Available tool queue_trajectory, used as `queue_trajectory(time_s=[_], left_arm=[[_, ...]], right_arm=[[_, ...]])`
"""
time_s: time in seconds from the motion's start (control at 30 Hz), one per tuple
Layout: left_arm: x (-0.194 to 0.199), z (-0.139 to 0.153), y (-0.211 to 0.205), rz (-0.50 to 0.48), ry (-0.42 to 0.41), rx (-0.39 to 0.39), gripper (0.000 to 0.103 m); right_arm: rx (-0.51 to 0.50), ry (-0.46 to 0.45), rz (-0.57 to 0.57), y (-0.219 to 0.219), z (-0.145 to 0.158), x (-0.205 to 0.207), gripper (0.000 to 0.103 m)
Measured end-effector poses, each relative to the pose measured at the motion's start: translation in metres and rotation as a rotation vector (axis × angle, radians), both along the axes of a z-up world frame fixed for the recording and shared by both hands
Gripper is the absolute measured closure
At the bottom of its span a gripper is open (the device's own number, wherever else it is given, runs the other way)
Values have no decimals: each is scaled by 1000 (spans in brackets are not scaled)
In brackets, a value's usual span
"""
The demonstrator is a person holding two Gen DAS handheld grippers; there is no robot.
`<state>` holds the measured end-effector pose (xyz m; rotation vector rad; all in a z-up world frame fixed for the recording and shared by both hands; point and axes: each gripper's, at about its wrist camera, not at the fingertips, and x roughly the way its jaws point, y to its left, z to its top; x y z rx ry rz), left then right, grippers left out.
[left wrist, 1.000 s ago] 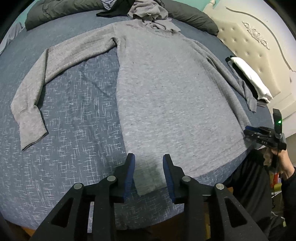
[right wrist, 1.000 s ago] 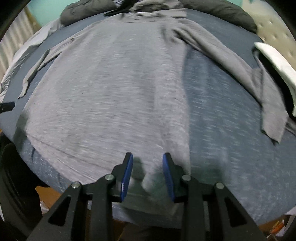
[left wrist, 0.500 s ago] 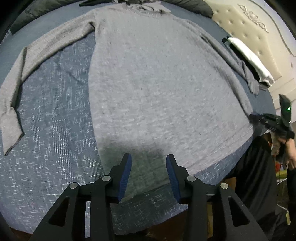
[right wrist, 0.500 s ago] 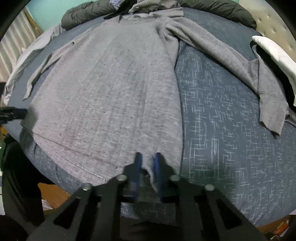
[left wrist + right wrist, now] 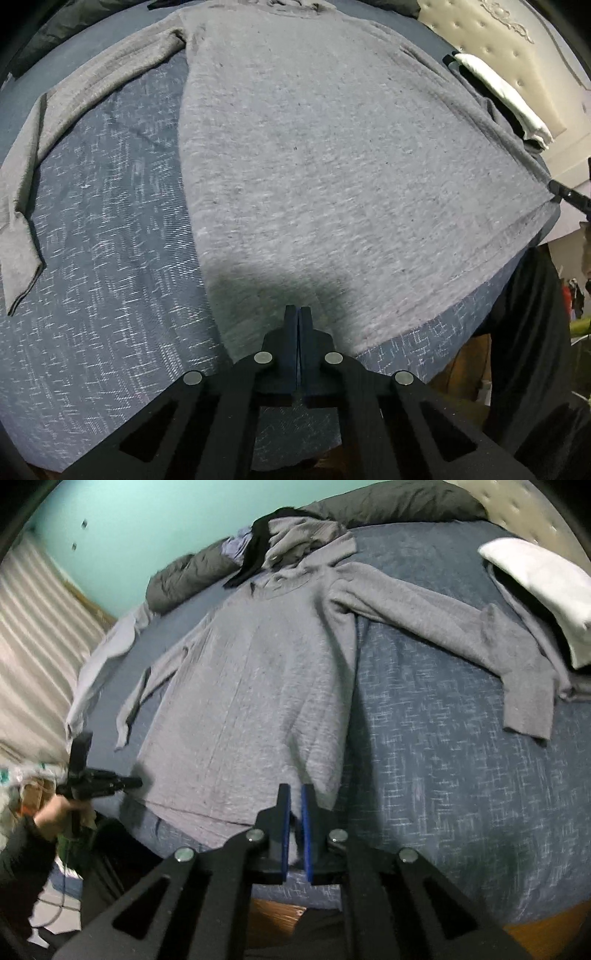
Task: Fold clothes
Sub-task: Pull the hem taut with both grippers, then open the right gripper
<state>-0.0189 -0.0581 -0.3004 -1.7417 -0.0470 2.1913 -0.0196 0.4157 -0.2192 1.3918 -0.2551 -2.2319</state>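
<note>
Your left gripper (image 5: pixel 297 314) is pressed together on the hem of the grey hoodie (image 5: pixel 332 155); your right gripper (image 5: pixel 295 797) pinches the other hem corner. The hoodie lies flat on the blue bed (image 5: pixel 443 746). No writing is readable.

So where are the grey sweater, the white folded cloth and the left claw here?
grey sweater (image 5: pixel 332 166): left wrist view, middle of its body.
white folded cloth (image 5: pixel 543 576): right wrist view, its top face.
left claw (image 5: pixel 297 314): left wrist view, at its fingertips.

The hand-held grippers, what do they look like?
Each hand-held gripper, left and right, is a black frame with triangle-shaped cutouts, round silver rivets and two flat blue finger pads. The person's sleeve looks dark.
</note>
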Motion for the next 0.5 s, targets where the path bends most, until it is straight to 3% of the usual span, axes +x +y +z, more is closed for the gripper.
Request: queue_trajectory(time_s=[0.3,0.43,0.5], left_arm=[[9,11,-8,6,22,22,103],[8,21,-7,9,40,37,103],[8,26,-7,11,51,42,103]], right_arm=[[155,-130,-14,5,-58,5,98],[237,-102,-15,-11,-59,3,95],[274,-69,-13,-20,-50,4,86]])
